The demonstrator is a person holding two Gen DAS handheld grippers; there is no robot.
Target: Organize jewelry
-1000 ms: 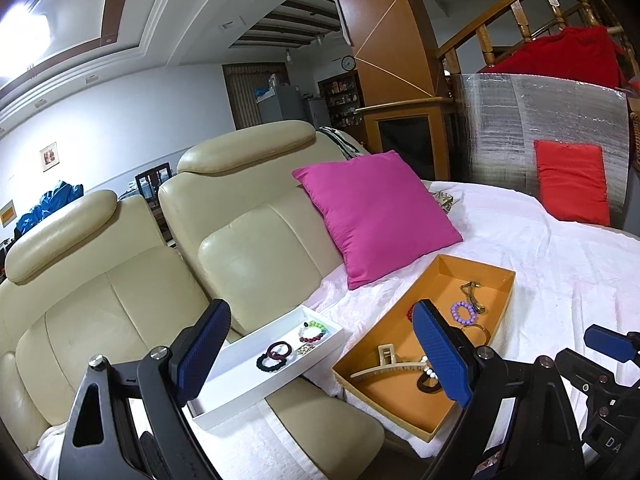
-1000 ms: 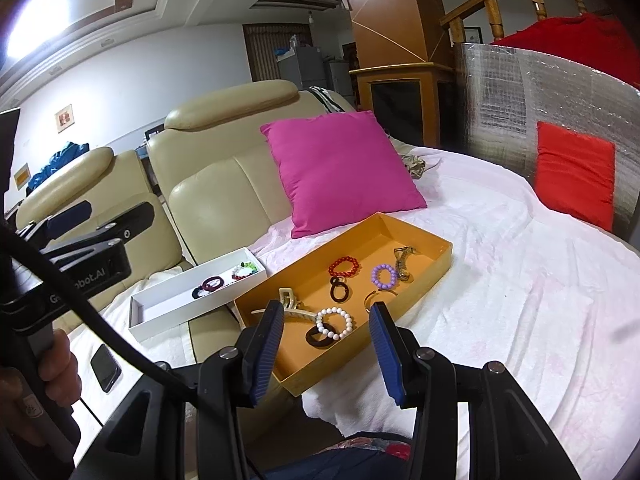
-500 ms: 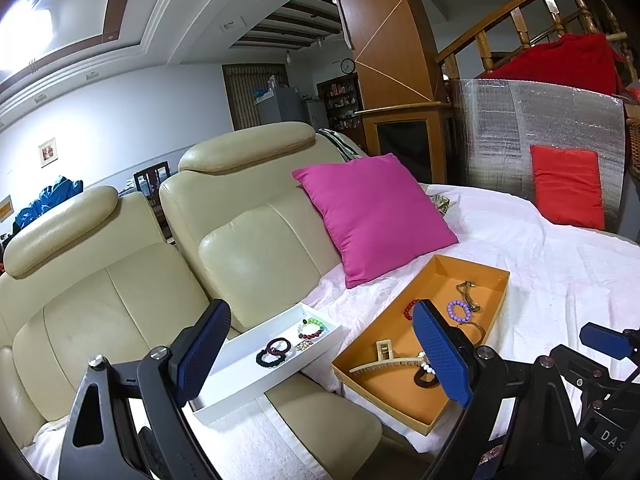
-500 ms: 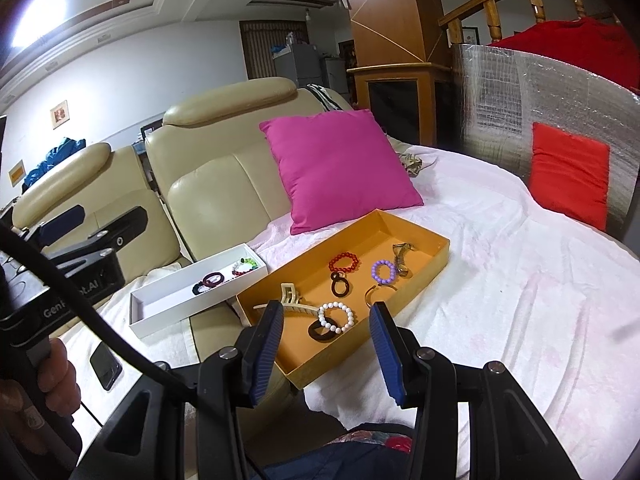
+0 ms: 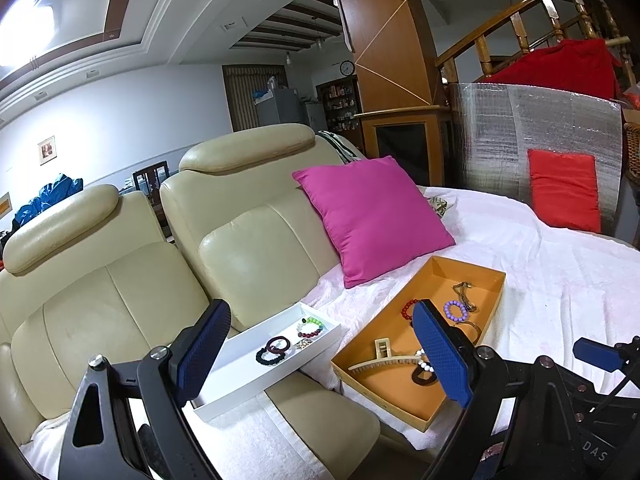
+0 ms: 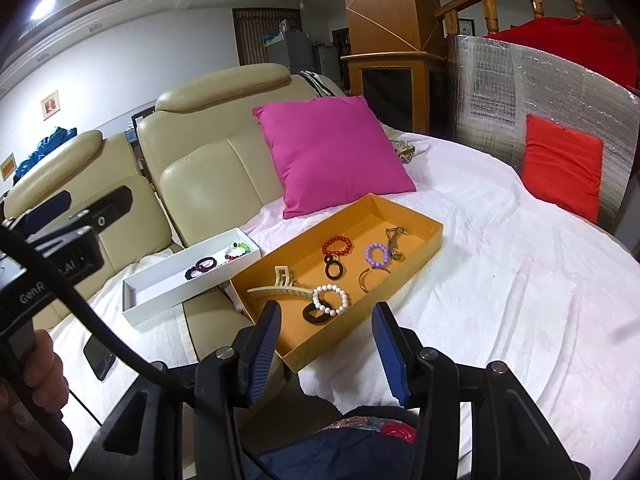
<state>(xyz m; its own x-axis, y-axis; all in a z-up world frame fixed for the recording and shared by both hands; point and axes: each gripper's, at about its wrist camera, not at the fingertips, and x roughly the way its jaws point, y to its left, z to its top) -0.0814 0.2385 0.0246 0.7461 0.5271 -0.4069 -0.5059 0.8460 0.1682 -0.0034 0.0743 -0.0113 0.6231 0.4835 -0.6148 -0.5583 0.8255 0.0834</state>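
Orange tray (image 6: 420, 256) on the bed's near edge: hair claw (image 6: 280, 286) lying crosswise, white bead bracelet (image 6: 330, 300), red, purple. White tray (image 6: 160, 300) holds bracelets. Both grippers (image 5: 320, 356) (image 6: 326, 354) spread, empty.

White-sheeted bed (image 6: 500, 280) ahead of right gripper (image 6: 328, 344), bearing orange tray (image 6: 420, 256) just beyond fingertips, pink pillow (image 6: 332, 152) farther ahead, red cushion (image 6: 560, 172) far right.
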